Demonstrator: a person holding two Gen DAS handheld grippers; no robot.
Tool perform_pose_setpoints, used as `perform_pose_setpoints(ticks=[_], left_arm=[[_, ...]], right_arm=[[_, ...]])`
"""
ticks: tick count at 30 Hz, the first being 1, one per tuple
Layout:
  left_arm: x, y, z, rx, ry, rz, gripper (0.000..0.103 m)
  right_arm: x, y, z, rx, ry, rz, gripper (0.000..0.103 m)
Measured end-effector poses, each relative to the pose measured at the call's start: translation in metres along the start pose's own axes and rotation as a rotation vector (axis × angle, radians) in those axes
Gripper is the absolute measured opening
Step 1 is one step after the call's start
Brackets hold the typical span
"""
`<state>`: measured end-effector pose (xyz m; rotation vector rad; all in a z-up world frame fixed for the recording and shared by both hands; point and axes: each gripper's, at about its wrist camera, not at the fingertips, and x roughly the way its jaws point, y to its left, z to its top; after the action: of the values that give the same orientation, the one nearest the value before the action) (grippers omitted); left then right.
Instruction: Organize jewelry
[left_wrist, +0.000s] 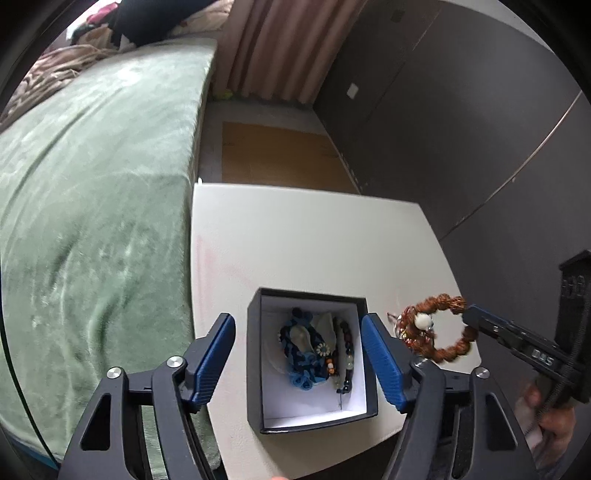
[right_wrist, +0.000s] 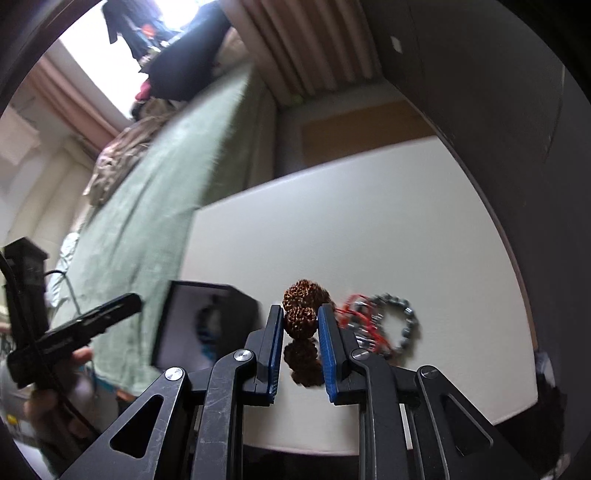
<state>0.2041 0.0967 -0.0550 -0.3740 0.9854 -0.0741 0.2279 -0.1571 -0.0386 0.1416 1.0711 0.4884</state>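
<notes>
A dark blue jewelry box (left_wrist: 255, 354) with a white lining stands open on the white table (left_wrist: 295, 240). Inside lie a blue beaded bracelet (left_wrist: 299, 350) and a dark bead string (left_wrist: 345, 354). My left gripper (left_wrist: 299, 362) is open, its fingers either side of the box. My right gripper (right_wrist: 301, 325) is shut on a brown seed-bead bracelet (right_wrist: 301, 317) and holds it above the table, right of the box; the bracelet also shows in the left wrist view (left_wrist: 436, 332). A grey bead bracelet (right_wrist: 402, 321) with red cord (right_wrist: 351, 310) lies on the table.
A bed with a green blanket (left_wrist: 92, 184) runs along the table's left edge. A dark wardrobe (left_wrist: 461, 110) stands to the right. Pink curtains (left_wrist: 280, 44) hang at the back, above a strip of wooden floor (left_wrist: 277, 151).
</notes>
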Motion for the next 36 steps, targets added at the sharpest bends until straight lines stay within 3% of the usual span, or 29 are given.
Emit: perform_pose_setpoints(ticks=[7,11,14,16,18,26,36], left_arm=[[-0.01,0.016,0.001,-0.053,-0.023,0.005,0.076],[-0.018,0.028,0.003,-0.076,-0.064,0.012,0.095],[-0.026,0.037,0.004,-0.098,-0.111,0.016,0.103],[-0.028,0.042,0.004,-0.105,-0.13,0.008,0.103],[-0.028,0.042,0.004,-0.099,-0.128,0.004,0.103],[-0.023,0.019,0.007,-0.038,-0.138,-0.032,0.103],[0.001,-0.031,0.004,0.075,-0.073,-0.06,0.103]], right_arm=[[-0.038,0.041,0.001,-0.051,-0.106,0.12,0.02],[-0.04,0.063,-0.002,-0.077,-0.118,0.231,0.02],[-0.021,0.075,-0.002,-0.084,-0.071,0.299,0.021],[-0.001,0.075,-0.004,-0.085,0.003,0.257,0.023],[0.008,0.072,-0.006,-0.088,0.029,0.211,0.034],[-0.006,0.036,-0.004,-0.041,0.005,0.156,0.071],[-0.027,-0.016,-0.004,0.032,0.002,0.095,0.073]])
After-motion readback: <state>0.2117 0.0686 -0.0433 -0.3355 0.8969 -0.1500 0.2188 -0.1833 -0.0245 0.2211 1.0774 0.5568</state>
